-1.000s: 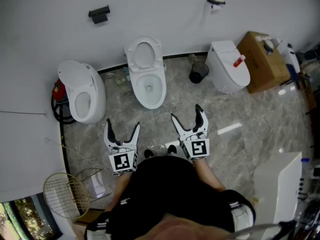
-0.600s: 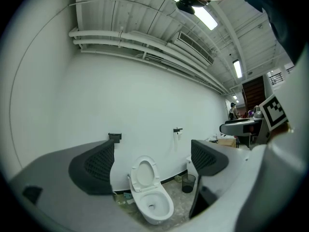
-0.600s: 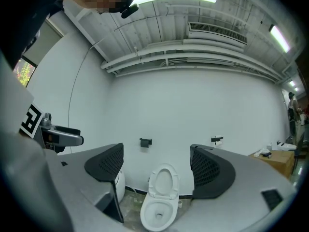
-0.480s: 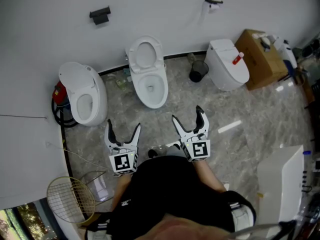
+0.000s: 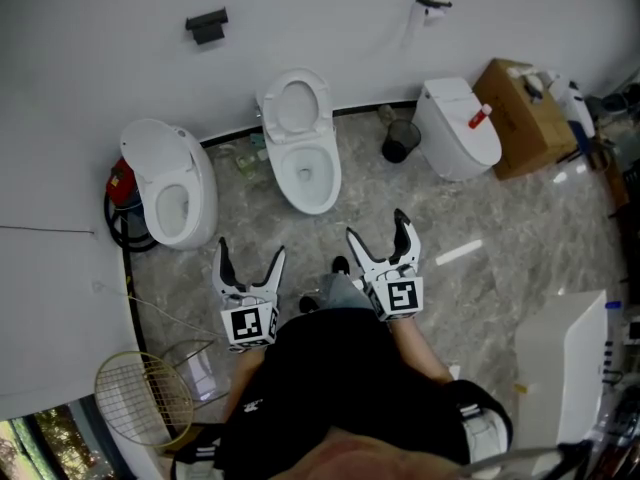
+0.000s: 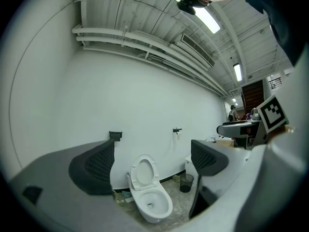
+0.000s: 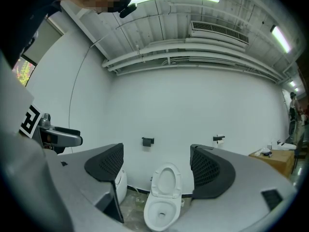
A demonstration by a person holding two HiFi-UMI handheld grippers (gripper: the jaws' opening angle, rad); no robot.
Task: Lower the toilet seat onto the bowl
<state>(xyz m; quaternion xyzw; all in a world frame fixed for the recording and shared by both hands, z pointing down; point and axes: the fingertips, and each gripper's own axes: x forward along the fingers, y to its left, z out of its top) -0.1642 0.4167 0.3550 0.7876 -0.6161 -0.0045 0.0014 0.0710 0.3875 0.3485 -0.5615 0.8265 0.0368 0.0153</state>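
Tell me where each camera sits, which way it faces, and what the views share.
Head view: on the head, steeply down; left claw, right claw, torso show.
Left gripper view: on the left claw, facing the wall; open jaws show.
Right gripper view: likewise, on the right claw.
All share the middle toilet, seat raised.

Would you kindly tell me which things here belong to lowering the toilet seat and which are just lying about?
Job:
middle toilet
its raised seat
left hand-held gripper, open
right hand-held gripper, open

Lying about:
left toilet
right toilet
bin
cardboard box
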